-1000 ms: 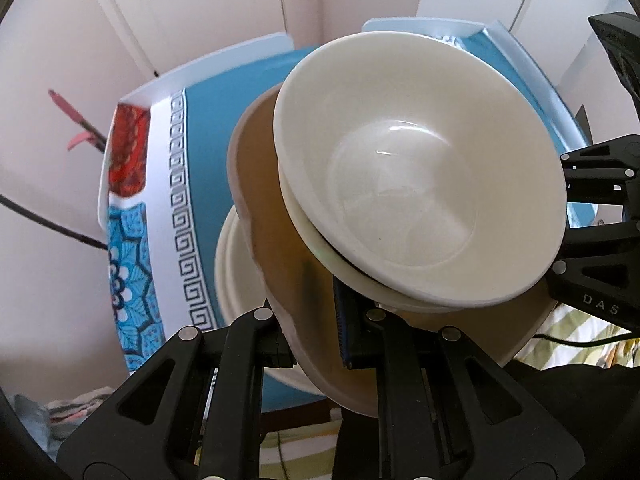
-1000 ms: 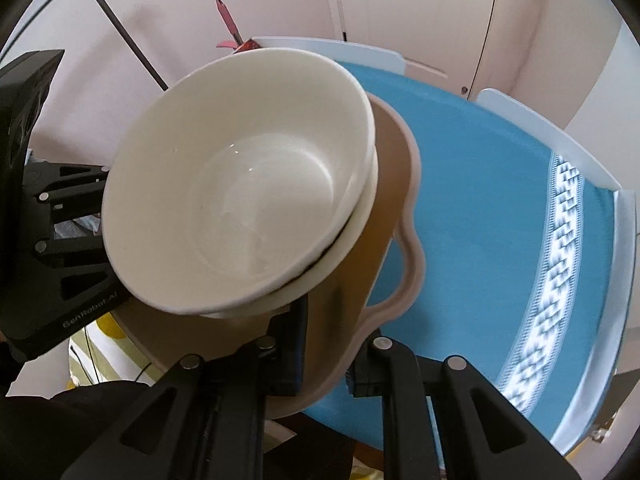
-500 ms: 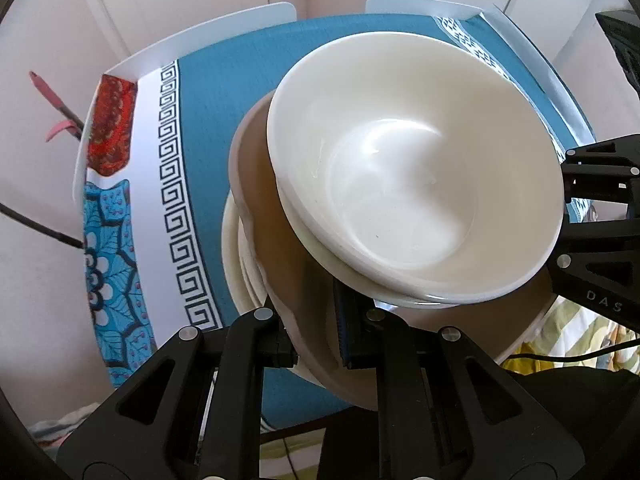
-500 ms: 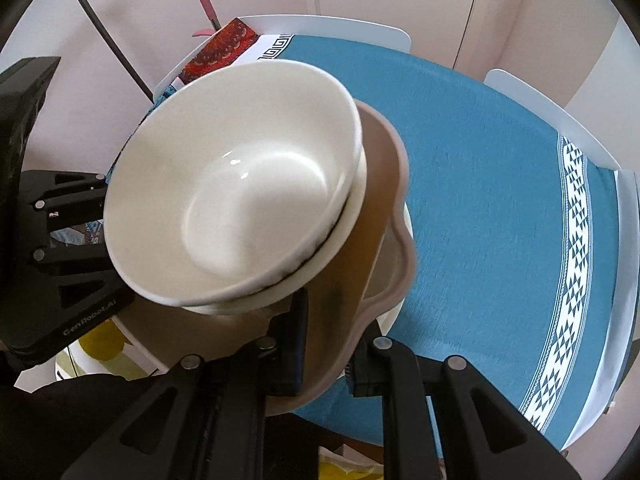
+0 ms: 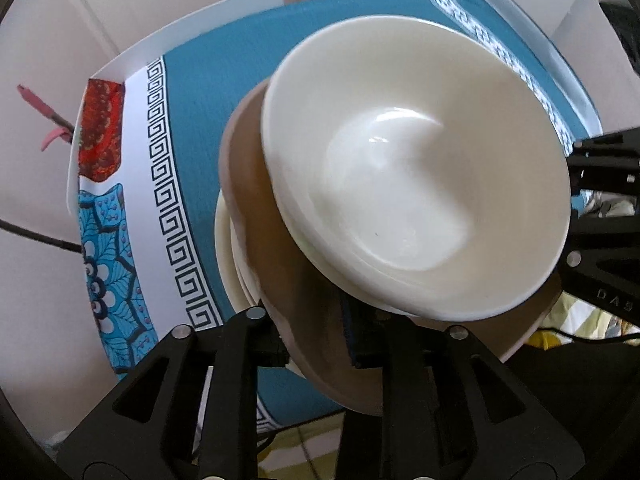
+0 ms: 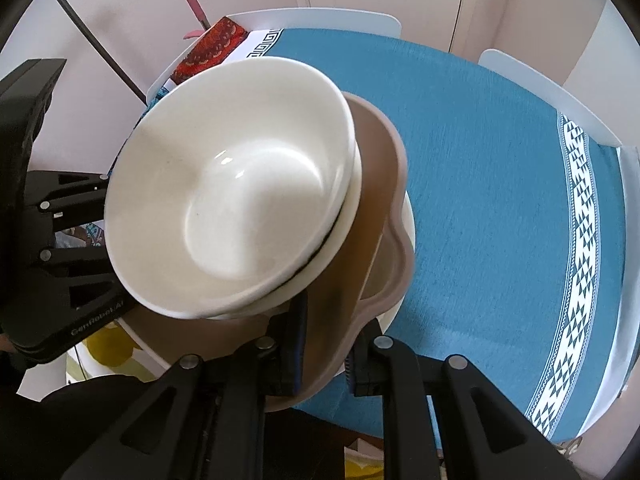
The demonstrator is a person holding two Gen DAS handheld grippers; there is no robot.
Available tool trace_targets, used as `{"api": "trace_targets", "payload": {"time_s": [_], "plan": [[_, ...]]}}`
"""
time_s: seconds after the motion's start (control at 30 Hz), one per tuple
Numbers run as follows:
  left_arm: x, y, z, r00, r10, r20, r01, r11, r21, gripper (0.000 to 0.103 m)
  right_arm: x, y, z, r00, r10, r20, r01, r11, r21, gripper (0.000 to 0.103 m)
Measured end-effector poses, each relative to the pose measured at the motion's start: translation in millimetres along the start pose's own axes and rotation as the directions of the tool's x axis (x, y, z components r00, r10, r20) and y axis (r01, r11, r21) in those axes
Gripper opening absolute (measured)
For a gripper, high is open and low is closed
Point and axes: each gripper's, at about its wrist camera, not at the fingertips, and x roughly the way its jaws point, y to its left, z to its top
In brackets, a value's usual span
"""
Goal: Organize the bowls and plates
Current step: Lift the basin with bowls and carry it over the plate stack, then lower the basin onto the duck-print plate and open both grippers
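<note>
A beige scalloped plate [image 5: 276, 264] [image 6: 376, 216] carries two nested white bowls [image 5: 416, 184] [image 6: 236, 208]. My left gripper [image 5: 316, 340] is shut on the plate's near rim, and my right gripper [image 6: 324, 340] is shut on its opposite rim. We hold it tilted above a stack of cream plates [image 5: 228, 264] [image 6: 406, 240] that rests on the table near its front edge. Only the edge of that stack shows under the beige plate.
The table has a teal cloth [image 6: 480, 160] with a white key-pattern border [image 5: 168, 184] and a red and blue floral end [image 5: 100, 136]. White chair backs [image 6: 320, 16] stand around it. Pink walls and white doors lie behind.
Both grippers have carried the plate with the bowls forward and down over the table. The cream stack now lies closer beneath it and more of the tablecloth shows.
</note>
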Motion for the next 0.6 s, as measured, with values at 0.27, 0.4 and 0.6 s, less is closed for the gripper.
{"api": "trace_targets", "payload": {"time_s": [0.27,0.4,0.6], "plan": [[-2.3,0.9,5.3,0.989,-0.090,-0.121,0.085,0.995,-0.043,0.028,-8.9,-0.2,6.6,0.998,0.010,-0.061,-0.010,1.000,-0.002,0.019],[-7.3,-2.6,5.5,0.980,-0.136,-0.148,0.127,0.990,-0.068,0.044,-10.5,-0.5,6.2,0.998,0.010,-0.070,-0.010,1.000,0.000,0.022],[-17.1,-4.1,5.0,0.974,-0.162,-0.157,0.149,0.985,-0.090,0.060,-19.7,-6.5,5.2,0.997,0.027,-0.074,-0.025,0.999,0.027,0.030]]}}
